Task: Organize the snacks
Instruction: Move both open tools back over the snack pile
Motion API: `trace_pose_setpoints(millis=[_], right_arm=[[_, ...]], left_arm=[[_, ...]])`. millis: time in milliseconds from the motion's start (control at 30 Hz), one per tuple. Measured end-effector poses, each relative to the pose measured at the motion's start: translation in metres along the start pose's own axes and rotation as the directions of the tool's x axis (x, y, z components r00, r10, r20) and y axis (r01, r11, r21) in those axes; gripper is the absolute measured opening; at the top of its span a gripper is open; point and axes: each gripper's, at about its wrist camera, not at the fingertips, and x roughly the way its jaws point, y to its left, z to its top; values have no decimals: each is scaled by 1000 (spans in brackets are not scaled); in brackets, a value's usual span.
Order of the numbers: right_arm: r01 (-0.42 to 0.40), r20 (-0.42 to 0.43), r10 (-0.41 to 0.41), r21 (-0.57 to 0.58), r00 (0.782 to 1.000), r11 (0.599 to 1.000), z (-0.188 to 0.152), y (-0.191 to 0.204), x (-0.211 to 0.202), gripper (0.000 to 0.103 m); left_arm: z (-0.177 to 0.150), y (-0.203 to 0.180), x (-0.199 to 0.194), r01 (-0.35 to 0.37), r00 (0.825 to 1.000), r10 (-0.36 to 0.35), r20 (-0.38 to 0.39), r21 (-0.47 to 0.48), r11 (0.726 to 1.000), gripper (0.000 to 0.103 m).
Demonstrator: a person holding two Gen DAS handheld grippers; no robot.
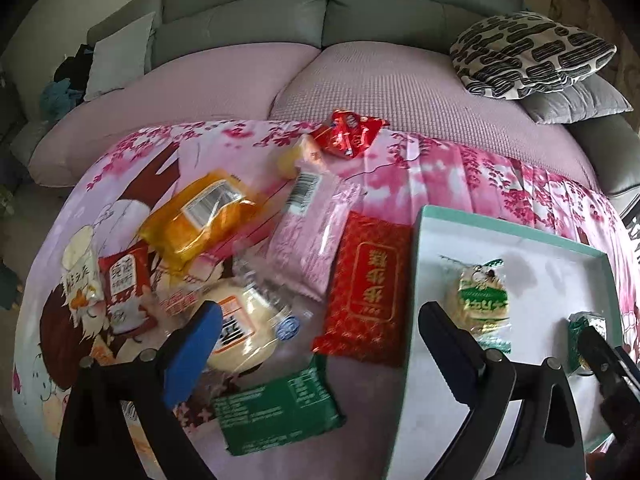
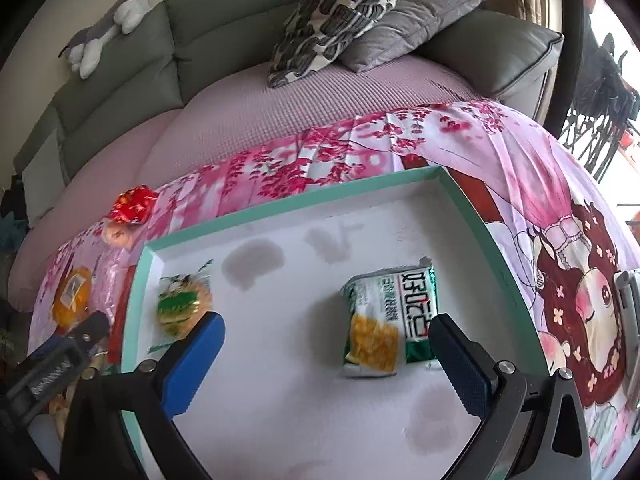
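A teal-rimmed white tray [image 1: 418, 280] [image 2: 280, 204] lies on the pink printed cloth. In it are a round cracker in a green wrapper [image 1: 480, 300] [image 2: 182, 304] and a green-and-white packet with a yellow picture [image 2: 384, 320]. My right gripper [image 2: 326, 326] hangs open over the tray, the packet lying free beside its right finger. My left gripper [image 1: 320, 320] is open above loose snacks left of the tray: a red packet with gold letters [image 1: 368, 288], a pink packet [image 1: 312, 240], a clear-wrapped pale bun [image 1: 244, 332] and a dark green packet [image 1: 276, 408]. Neither holds anything.
Further left lie an orange packet [image 1: 200, 220] and a small red-and-white packet [image 1: 122, 284]; a crinkled red packet [image 1: 348, 132] sits at the cloth's far edge. Behind is a grey sofa [image 1: 248, 12] with a patterned cushion [image 1: 528, 56] and a plush toy [image 2: 104, 28].
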Motion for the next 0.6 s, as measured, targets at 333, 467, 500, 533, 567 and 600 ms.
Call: trace_pose_setpoints(millis=[333, 467, 500, 533, 567, 600], right_arm=[[-68, 18, 68, 1, 997, 998, -7, 15, -19, 103], [-85, 2, 85, -12, 996, 996, -12, 24, -20, 103], [-94, 0, 94, -18, 996, 995, -13, 28, -21, 103], [-101, -1, 101, -26, 995, 995, -14, 33, -22, 103], [-106, -1, 106, -32, 994, 994, -14, 36, -22, 103], [-111, -1, 111, -39, 994, 993, -15, 42, -23, 103]], left_arm=[[-12, 41, -32, -3, 999, 4, 33, -49, 999, 99], [-17, 70, -41, -1, 1000, 3, 27, -110, 994, 99], [-18, 76, -43, 1, 1000, 3, 31, -121, 993, 99], [-19, 87, -46, 7, 999, -1, 38, -149, 989, 99], [-20, 96, -48, 11, 999, -3, 43, -171, 985, 99], [-22, 104, -49, 12, 999, -4, 45, -192, 981, 99]])
